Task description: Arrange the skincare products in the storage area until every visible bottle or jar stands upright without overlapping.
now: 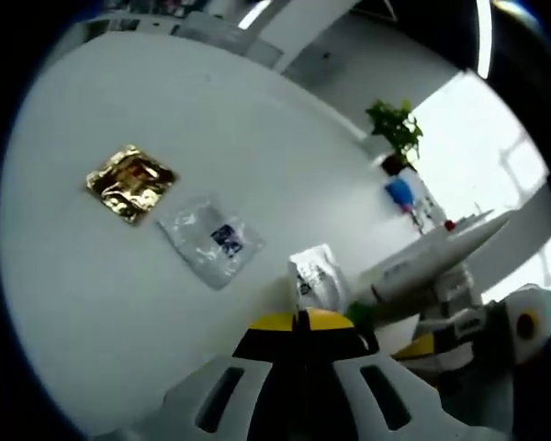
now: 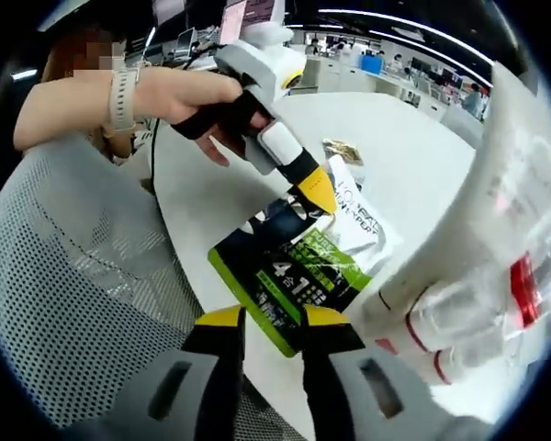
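The right gripper [image 2: 274, 323] pinches the green pack [image 2: 289, 276] at the table [image 2: 399, 161] edge, the left gripper [image 2: 314, 191] looks pressed together on its top, so a sloppy tug could drop it.

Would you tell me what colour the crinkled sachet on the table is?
Shiny gold with a red patch, clearest in the left gripper view: sachet on the white table.

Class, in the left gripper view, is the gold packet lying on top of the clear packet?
No: the gold packet lies apart from the clear packet on the table.
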`<state>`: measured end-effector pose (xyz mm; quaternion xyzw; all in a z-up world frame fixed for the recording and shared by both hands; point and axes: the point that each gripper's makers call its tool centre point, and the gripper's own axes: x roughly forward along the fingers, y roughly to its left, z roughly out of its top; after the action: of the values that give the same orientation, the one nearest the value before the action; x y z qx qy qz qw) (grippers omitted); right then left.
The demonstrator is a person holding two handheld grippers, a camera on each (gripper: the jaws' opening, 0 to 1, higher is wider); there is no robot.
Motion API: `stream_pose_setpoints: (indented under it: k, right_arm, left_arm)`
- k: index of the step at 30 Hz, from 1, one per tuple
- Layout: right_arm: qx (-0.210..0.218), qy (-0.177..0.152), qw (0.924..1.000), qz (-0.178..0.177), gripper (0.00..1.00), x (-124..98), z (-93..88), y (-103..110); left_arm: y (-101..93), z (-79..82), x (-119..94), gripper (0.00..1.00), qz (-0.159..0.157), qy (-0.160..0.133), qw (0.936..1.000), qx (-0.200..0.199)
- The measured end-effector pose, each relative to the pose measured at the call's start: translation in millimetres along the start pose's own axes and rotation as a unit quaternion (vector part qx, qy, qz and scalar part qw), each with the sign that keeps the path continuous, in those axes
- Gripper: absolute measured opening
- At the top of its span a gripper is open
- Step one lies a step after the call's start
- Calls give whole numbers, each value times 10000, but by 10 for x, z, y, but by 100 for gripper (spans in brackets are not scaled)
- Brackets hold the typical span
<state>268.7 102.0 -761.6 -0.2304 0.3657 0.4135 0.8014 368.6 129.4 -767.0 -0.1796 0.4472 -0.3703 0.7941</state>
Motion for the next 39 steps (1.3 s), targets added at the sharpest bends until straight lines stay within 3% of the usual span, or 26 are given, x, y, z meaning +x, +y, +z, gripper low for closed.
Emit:
stream_pose_setpoints:
  k: [5,9,12,16,19,22,25,26,27,29,30,34,35,37,39]
  right_arm:
    - [19,162,9997,-156,20,102,20,-52]
    - [-234,326,9988,-280,23,178,20,-92]
    - [-276,402,9984,-290,26,221,3,-97]
    - [-268,399,9984,-286,26,214,-11,-98]
    - [-172,390,9988,-249,25,209,-35,-95]
    - [-131,373,9990,-216,25,211,-42,-95]
    - [-103,402,9989,-195,25,213,-52,-97]
    - [-118,419,9988,-204,26,211,-58,-99]
    - [-126,418,9988,-205,26,212,-58,-100]
    - [-199,450,9986,-204,26,212,-77,-100]
    - [-165,456,9986,-219,27,209,-77,-107]
    - [-141,467,9986,-203,28,215,-81,-119]
    - [-153,467,9986,-219,28,213,-83,-122]
    - [-138,461,9986,-234,29,212,-86,-128]
    - [-105,455,9986,-251,29,211,-92,-139]
  left_arm:
    - [32,-17,18,0,99,55,9998,136]
    - [11,3,34,0,66,4,9997,221]
    - [64,-38,49,0,233,101,9988,413]
    - [17,-5,58,0,79,-37,9993,355]
    - [56,-6,70,0,246,-26,9972,703]
    - [80,8,73,3,429,51,9895,1382]
    - [80,39,42,5,492,87,9850,1653]
    - [138,85,9,8,669,100,9774,2002]
    - [154,102,-3,10,731,89,9757,2066]
    - [275,211,-127,13,1270,43,9604,2482]
    - [261,278,-184,13,1332,-82,9544,2670]
    - [84,326,-283,13,979,-322,9555,2766]
    - [81,293,-270,14,943,-251,9551,2797]
    - [108,261,-260,17,1012,-152,9457,3086]
    - [117,208,-215,15,949,4,9482,3031]
